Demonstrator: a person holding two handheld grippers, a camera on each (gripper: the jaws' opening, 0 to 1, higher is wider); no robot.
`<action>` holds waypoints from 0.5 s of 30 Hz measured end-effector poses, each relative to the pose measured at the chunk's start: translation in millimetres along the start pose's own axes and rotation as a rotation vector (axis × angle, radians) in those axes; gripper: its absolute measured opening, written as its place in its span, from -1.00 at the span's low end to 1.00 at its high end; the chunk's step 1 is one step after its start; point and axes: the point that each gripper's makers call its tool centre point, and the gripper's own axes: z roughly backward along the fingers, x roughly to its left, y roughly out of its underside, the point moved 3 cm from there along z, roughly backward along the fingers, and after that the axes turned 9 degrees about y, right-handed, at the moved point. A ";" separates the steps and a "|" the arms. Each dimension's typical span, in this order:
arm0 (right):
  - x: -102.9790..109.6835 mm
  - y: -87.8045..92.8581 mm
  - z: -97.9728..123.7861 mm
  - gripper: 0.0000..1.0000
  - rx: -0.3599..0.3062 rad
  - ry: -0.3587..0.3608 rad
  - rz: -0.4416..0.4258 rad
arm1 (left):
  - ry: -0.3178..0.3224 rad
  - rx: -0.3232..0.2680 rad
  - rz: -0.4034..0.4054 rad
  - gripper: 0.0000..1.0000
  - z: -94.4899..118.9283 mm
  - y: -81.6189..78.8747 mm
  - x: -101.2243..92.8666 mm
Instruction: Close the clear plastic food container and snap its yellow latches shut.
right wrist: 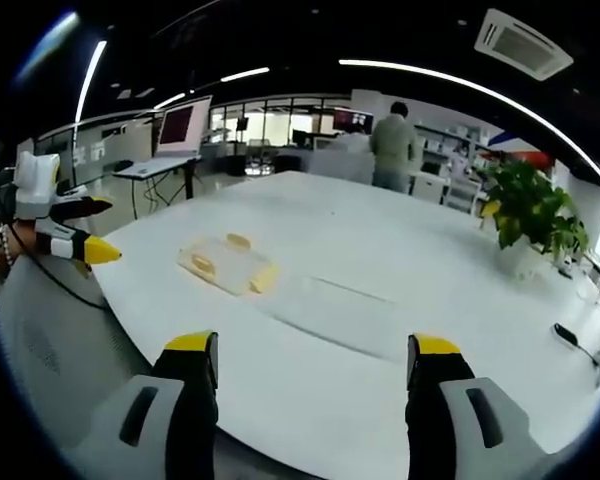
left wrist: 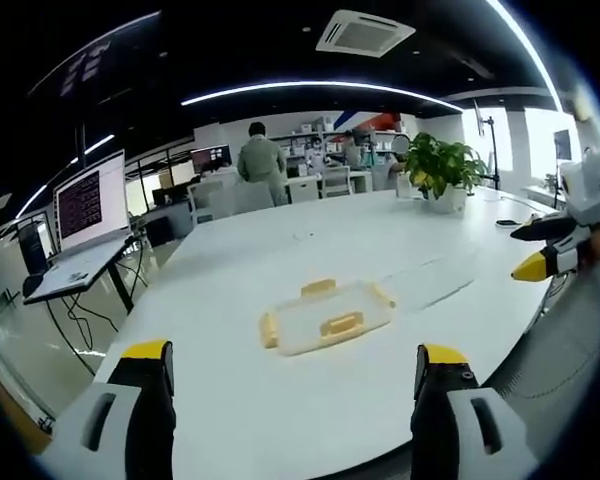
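Hovering wide apart, left claw (left wrist: 292, 372) and right claw (right wrist: 310, 362), both empty. Container (left wrist: 327, 316) lies flat near the surface's (left wrist: 380, 240) near edge: light, slippery plastic, I reckon; press the yellow latches (left wrist: 341, 324).

Bare white table (left wrist: 280, 400) lies open on every side of the clear container (left wrist: 327, 317). The potted plant (left wrist: 443, 170) stands well beyond the container at the far edge, and a small dark object (right wrist: 568, 336) lies near the plant.
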 end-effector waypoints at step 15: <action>-6.5 1.3 0.7 0.50 0.003 0.038 -0.026 | 0.025 0.019 -0.004 0.91 -1.6 3.2 -3.0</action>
